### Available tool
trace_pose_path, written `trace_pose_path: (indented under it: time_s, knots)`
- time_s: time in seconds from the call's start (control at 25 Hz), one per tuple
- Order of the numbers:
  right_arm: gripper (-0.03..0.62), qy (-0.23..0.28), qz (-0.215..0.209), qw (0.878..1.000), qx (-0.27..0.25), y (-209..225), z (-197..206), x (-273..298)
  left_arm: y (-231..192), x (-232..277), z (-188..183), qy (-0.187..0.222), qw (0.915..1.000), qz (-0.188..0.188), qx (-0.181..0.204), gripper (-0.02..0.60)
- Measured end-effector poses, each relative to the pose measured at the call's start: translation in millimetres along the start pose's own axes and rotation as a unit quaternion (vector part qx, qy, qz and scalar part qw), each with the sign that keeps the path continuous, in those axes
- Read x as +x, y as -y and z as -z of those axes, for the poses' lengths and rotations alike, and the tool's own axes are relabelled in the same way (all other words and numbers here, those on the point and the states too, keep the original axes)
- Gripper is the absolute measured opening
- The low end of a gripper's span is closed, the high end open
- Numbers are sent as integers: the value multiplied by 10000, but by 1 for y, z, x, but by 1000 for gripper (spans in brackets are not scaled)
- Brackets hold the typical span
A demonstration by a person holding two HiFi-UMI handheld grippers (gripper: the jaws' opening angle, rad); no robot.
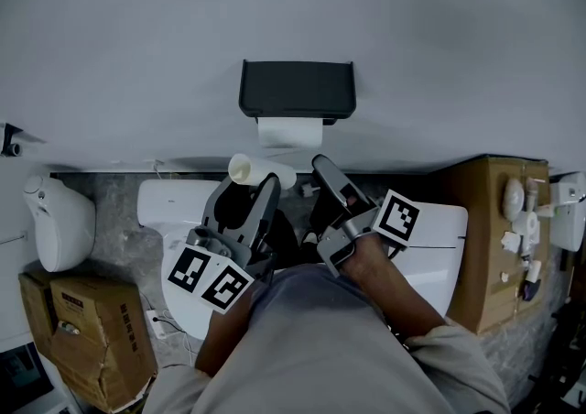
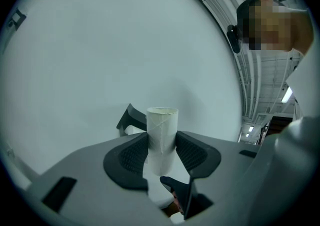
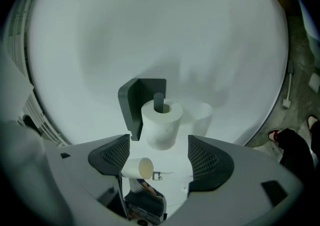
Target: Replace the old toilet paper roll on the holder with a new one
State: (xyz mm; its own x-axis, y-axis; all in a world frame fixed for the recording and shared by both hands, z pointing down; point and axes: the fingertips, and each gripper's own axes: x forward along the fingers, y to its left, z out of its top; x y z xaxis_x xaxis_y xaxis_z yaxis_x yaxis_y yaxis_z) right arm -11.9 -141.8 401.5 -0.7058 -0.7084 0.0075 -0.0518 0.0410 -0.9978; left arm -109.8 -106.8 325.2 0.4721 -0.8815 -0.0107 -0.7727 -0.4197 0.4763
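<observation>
A black holder point(image 1: 298, 89) hangs on the grey wall with a full white toilet paper roll point(image 1: 289, 132) under it. In the right gripper view the same roll point(image 3: 161, 122) sits on the spindle of the holder point(image 3: 137, 101), just beyond the jaws. My right gripper point(image 3: 155, 152) is open and holds nothing; in the head view it point(image 1: 320, 185) points at the wall below the roll. My left gripper point(image 1: 247, 185) is shut on an empty cardboard tube point(image 1: 256, 169). In the left gripper view the tube point(image 2: 161, 130) stands upright between the pads point(image 2: 131, 156).
A white toilet point(image 1: 169, 211) and its tank lid point(image 1: 438, 231) lie below the holder. A white rounded fixture point(image 1: 57, 220) and cardboard boxes point(image 1: 92, 330) are at the left. A brown cardboard stand point(image 1: 490, 238) with small items is at the right.
</observation>
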Motion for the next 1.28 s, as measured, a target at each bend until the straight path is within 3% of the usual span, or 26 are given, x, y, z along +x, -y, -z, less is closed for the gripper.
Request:
trace_pose_path:
  time_s: [0.32,0.48,0.68,0.84,1.28]
  knots:
    - [359,13,-229,9918,-1255,-35,-10,-20,10,6,1,-2,10000,75,48,169]
    - [329,9,-209,9738,-2264,-50,-11,-30,17,10,2,-17,9998,88,169,169]
    - [158,104,-165,9212,-3886,-77,-10,-40,21,13,1,-23,9996,99,267,169]
    - [86,87,-217,8775,-4790,-95,-2,-44,23,13,0,-6,9994,84,327,169]
    - [23,18,-65,7753,-6316,-116,12,-45,30,16,-15,110,9984,64,557,169]
